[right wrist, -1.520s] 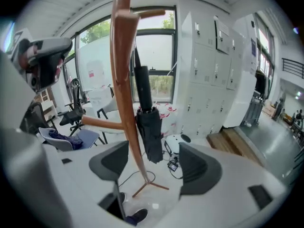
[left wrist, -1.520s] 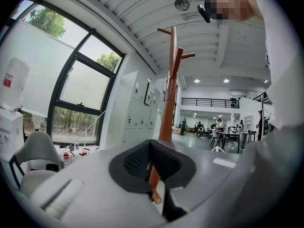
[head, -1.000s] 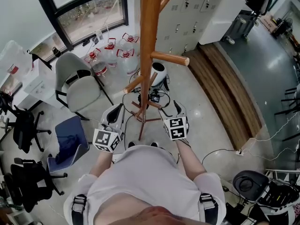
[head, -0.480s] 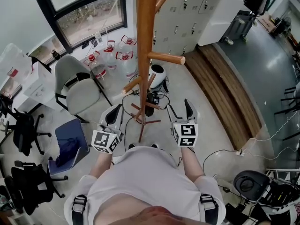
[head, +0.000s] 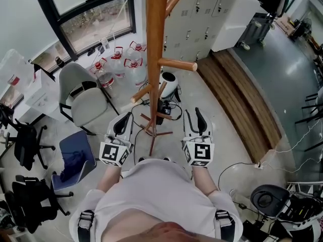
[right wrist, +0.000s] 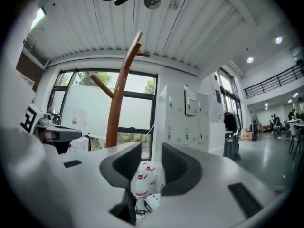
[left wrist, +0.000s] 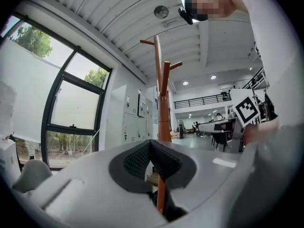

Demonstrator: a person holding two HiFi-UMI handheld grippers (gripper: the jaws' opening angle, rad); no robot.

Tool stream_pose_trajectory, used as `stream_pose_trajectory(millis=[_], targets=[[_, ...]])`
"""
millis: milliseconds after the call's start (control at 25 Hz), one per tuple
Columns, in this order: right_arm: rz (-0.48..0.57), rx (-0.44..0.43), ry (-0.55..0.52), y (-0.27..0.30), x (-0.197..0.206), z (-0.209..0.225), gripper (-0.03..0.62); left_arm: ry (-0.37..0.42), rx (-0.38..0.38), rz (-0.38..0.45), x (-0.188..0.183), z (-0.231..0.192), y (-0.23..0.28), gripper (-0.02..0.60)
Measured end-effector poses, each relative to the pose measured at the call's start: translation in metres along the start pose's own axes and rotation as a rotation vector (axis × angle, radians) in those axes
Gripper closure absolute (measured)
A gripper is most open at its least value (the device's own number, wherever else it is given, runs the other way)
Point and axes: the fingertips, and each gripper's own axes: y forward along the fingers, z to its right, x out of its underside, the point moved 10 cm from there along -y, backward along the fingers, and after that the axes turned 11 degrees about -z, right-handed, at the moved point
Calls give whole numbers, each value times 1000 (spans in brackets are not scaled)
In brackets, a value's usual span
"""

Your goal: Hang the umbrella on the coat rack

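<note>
I had both grippers held level in front of the coat rack (head: 155, 44), and neither had hold of anything. The left gripper (head: 124, 119) had its pads pressed together on nothing. The right gripper (head: 194, 115) stood about half open, its jaws having just been closing, with only the floor and some water jugs (right wrist: 142, 182) showing through the gap. The umbrella was in none of my views. A dark thing among cables at the rack's foot (head: 162, 107) was too small for me to name, so I did not count on it. I judged the step in hand to be finding and fetching the umbrella, with the hanging itself not begun. To do it well, I thought the right jaws should open fully before any reach. They should take the umbrella on its shaft just below the handle, leaving the hook or strap free. The side peg (head: 177, 64), pointing out toward the right gripper, looked the easiest target. I would bring the handle in above the peg, lower it until the peg bore the weight, and only then let go. The left gripper should stay off the pole, since the rack stood on slim legs and a knock might rock it.
</note>
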Motion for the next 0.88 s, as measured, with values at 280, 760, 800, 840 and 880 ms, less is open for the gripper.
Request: stream_pose_trajectory(millis=[280, 760, 800, 840, 880], targets=[[-39, -42, 84, 0, 8, 1, 586, -7, -9, 22, -6, 0, -2, 571], [-14, -41, 53, 0, 2, 0, 586, -22, 2, 19, -13, -1, 5, 571], [-15, -41, 46, 0, 2, -1, 586, -25, 3, 18, -12, -1, 5, 571], [-18, -42, 45, 0, 2, -1, 586, -28, 3, 18, -12, -1, 6, 571], [-21, -44, 47, 0, 4, -2, 586, -31, 3, 18, -12, -1, 6, 571]])
